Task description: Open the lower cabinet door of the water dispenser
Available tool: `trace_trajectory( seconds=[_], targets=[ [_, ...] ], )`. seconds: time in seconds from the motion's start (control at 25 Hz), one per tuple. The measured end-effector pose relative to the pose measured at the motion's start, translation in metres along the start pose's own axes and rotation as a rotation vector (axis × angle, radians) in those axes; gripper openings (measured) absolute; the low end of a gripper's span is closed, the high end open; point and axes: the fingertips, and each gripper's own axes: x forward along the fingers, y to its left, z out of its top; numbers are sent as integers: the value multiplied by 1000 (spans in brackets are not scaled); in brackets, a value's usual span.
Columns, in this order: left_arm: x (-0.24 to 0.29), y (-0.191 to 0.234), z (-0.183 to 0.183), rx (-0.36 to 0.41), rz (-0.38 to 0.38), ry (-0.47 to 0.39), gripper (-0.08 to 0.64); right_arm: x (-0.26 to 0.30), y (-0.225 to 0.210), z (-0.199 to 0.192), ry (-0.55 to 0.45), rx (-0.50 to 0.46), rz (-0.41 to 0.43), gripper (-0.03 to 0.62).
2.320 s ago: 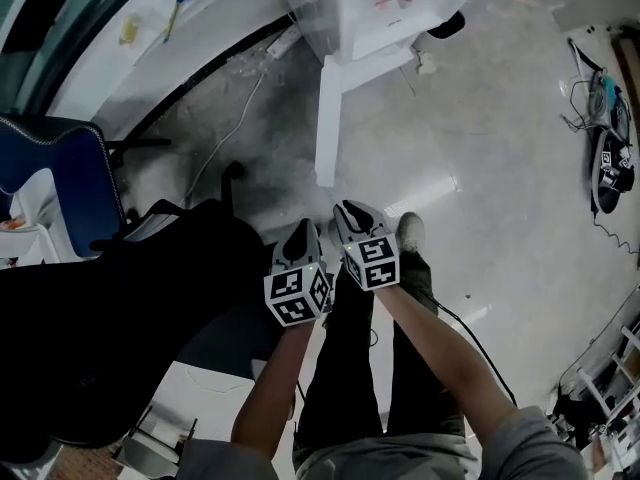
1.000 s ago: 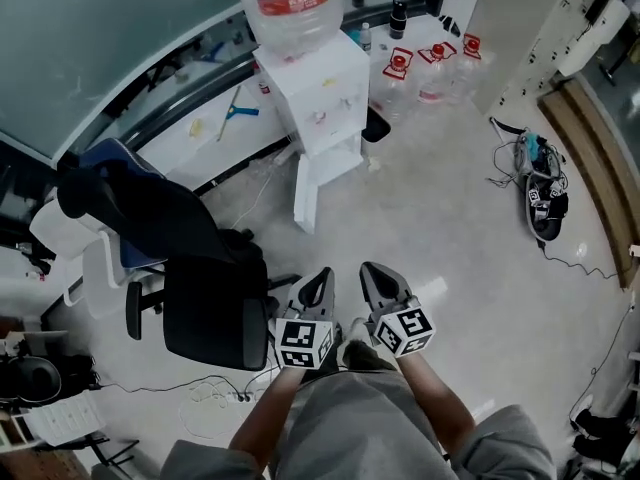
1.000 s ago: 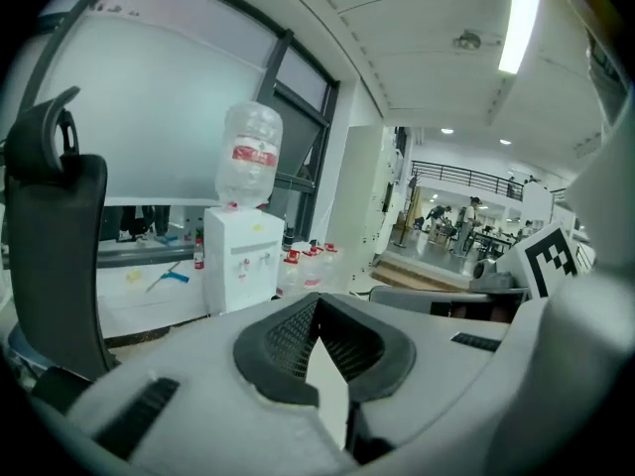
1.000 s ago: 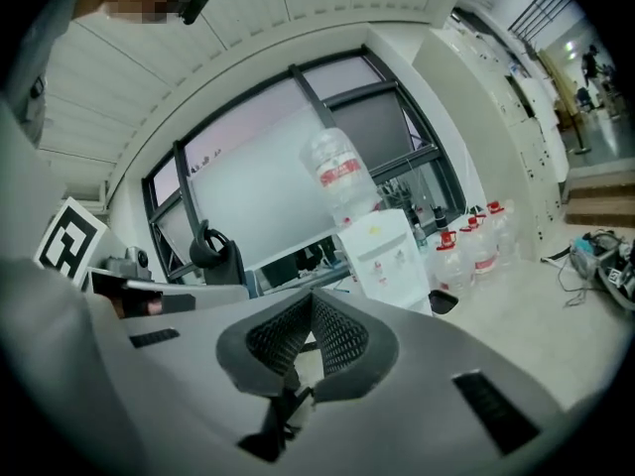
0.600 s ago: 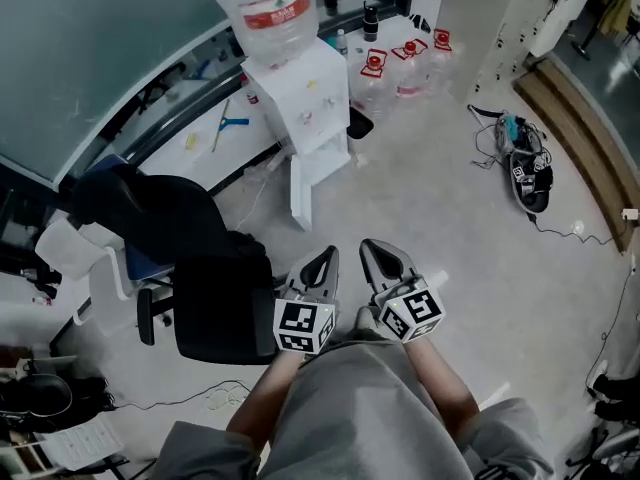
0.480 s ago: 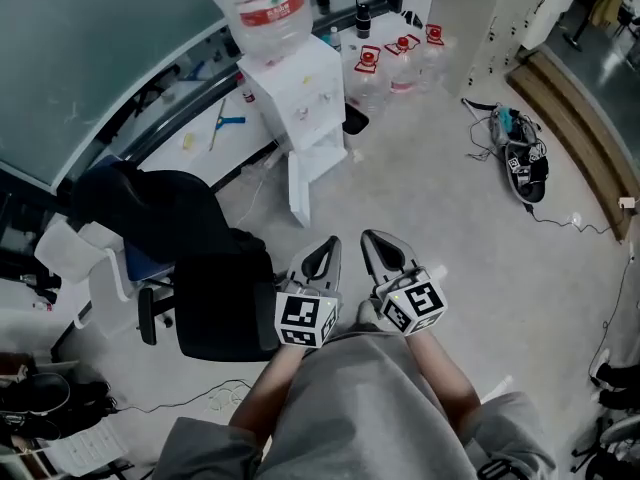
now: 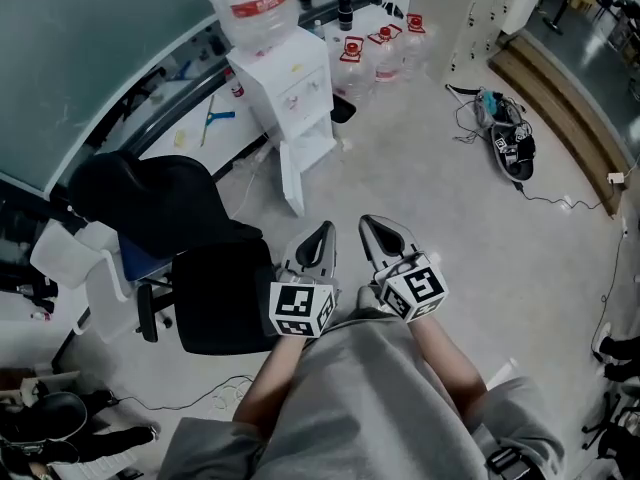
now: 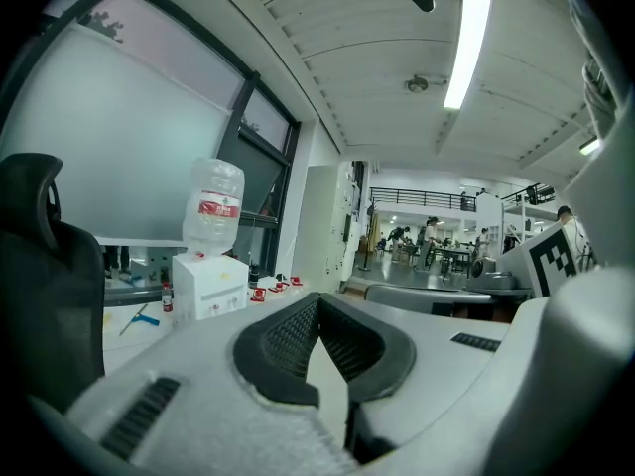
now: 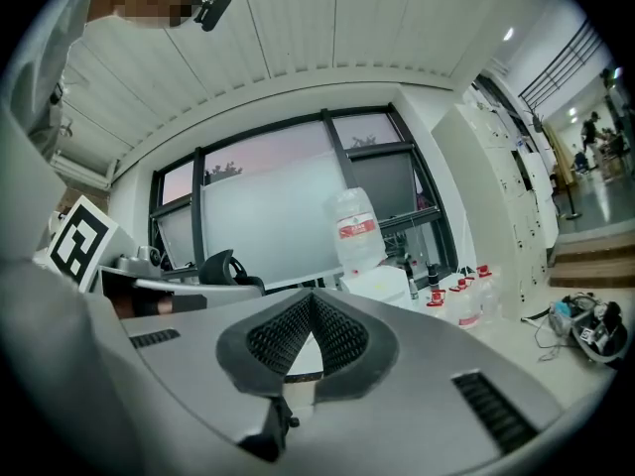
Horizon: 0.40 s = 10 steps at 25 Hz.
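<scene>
Left gripper and right gripper side by side, lower centre, jaws pressed together on nothing. Water dispenser stands upper left of centre, lower cabinet door swung open.

Nothing legible anywhere. The water bottle atop the dispenser shows a red label, its print too small to read, and the floor bottles carry red patches, equally unreadable.

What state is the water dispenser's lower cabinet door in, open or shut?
Open: in the head view the lower cabinet door stands swung outward from the water dispenser body.
</scene>
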Motion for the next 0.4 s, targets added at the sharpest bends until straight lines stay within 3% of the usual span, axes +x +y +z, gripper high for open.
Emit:
trace_trajectory(
  seconds=[0.4],
  targets=[
    [-18,4,-3,-9,10,-6,8,-4,16,-1,4,-12,-8,9]
  ],
)
